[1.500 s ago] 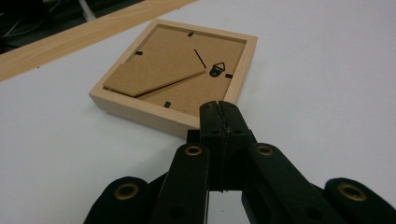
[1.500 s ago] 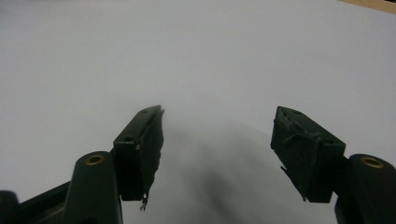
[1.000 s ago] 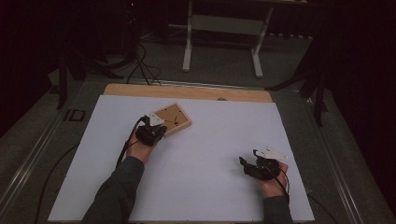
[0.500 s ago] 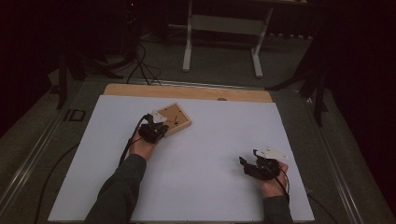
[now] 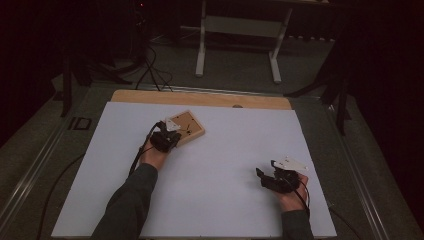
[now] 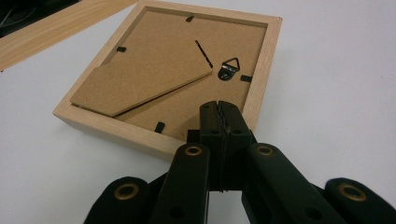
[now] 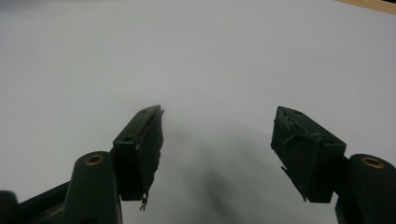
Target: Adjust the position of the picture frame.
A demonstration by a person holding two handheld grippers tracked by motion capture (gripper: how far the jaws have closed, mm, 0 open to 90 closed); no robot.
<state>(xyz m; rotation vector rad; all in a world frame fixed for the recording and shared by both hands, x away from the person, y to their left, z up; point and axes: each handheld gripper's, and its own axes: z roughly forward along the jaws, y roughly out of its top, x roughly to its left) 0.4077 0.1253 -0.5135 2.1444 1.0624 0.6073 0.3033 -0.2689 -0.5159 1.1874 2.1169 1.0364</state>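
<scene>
Left gripper at the frame's near edge, jaws pressed together, holding nothing.

My left gripper (image 6: 219, 109) has crept slightly forward over the last second, tips now over the near rail of the square pale-wood picture frame (image 6: 261, 88), lying face down on the white table sheet (image 5: 225, 170), brown fibreboard easel stand (image 6: 135, 84) up. I judge a retaining tab is next. Right gripper (image 7: 217, 140) rests well apart, jaws spread, empty.

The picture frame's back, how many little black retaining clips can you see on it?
4 on the picture frame: one at the far edge, one on the left, one on the right beside the metal hanger, one at the near edge. The shut left gripper may hide more.
</scene>
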